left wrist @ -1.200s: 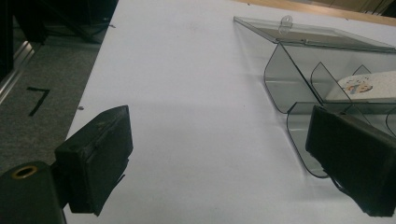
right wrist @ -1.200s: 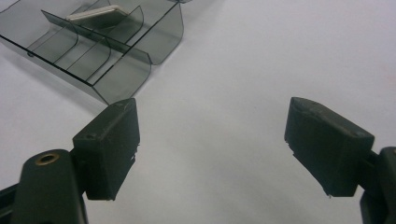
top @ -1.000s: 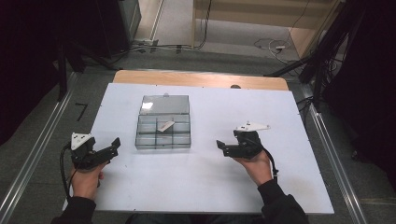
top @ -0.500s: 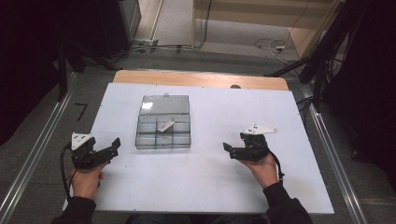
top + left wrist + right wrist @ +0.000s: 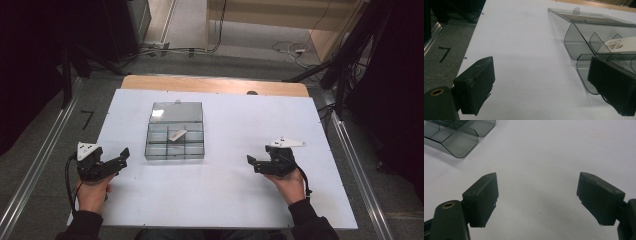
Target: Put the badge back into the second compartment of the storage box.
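**Both pairs of fingers spread wide and empty, compartment box between them**

The fingers of the left gripper (image 5: 121,155) stand wide apart with nothing between them; in the left gripper view its 2 black fingers (image 5: 475,87) frame bare white table (image 5: 524,62), and the near corner of the box sits just behind the right-hand one. The fingers of the right gripper (image 5: 253,162) are likewise spread wide and hold nothing; in the right gripper view its 2 fingers (image 5: 482,197) hang over plain table surface, with a corner of the box at the upper left of that view. Each gripper is held in a hand near the table's front edge, the left hand (image 5: 92,192) at the left side, the right hand (image 5: 287,182) toward the right, well apart from each other. Both grippers point inward toward the middle.

Farther in, between the 2 grippers and nearer the left one, rests the clear smoke-grey compartment box (image 5: 175,142), touched by neither gripper. Its lid (image 5: 177,112) lies open and folded back on the far side. Dividers split the tray into several compartments. A small flat whitish piece (image 5: 176,134) lies tilted in a middle compartment; in the left gripper view a coloured print shows on it.

Beyond the box, the white table ends at a wooden strip (image 5: 215,85), with grey floor and cables (image 5: 290,49) behind.
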Demonstrator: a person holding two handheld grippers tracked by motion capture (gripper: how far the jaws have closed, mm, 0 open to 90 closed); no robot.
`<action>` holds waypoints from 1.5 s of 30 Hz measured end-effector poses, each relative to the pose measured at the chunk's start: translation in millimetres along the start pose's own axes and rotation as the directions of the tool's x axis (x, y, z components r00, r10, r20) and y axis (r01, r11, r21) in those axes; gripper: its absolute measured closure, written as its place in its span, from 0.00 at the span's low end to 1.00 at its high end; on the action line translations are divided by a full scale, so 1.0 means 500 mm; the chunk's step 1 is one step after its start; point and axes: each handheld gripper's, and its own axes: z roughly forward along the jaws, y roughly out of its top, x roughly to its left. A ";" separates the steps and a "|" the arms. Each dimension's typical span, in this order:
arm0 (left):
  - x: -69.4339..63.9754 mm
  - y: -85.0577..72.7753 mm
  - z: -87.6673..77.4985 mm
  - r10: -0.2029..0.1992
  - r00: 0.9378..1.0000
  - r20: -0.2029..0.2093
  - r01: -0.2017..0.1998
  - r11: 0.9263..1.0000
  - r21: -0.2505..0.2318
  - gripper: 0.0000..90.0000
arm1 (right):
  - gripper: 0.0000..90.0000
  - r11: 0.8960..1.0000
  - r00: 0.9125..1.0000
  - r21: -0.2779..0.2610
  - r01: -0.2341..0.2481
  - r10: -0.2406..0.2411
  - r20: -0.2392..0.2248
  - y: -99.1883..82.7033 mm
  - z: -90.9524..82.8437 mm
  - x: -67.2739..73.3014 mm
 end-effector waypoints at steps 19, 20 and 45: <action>-0.002 0.000 0.001 0.003 1.000 0.000 -0.003 1.000 0.001 0.08 | 0.18 0.999 0.999 -0.015 -0.033 0.033 0.041 -0.034 -0.035 -0.047; -0.002 0.000 0.001 0.003 1.000 0.000 -0.003 1.000 0.000 0.08 | 0.18 0.999 0.998 -0.017 -0.042 0.043 0.042 -0.036 -0.037 -0.048; -0.006 -0.001 0.002 0.009 1.000 0.000 -0.009 1.000 0.002 0.08 | 0.18 0.997 0.992 -0.021 -0.080 0.081 0.095 -0.072 -0.080 -0.098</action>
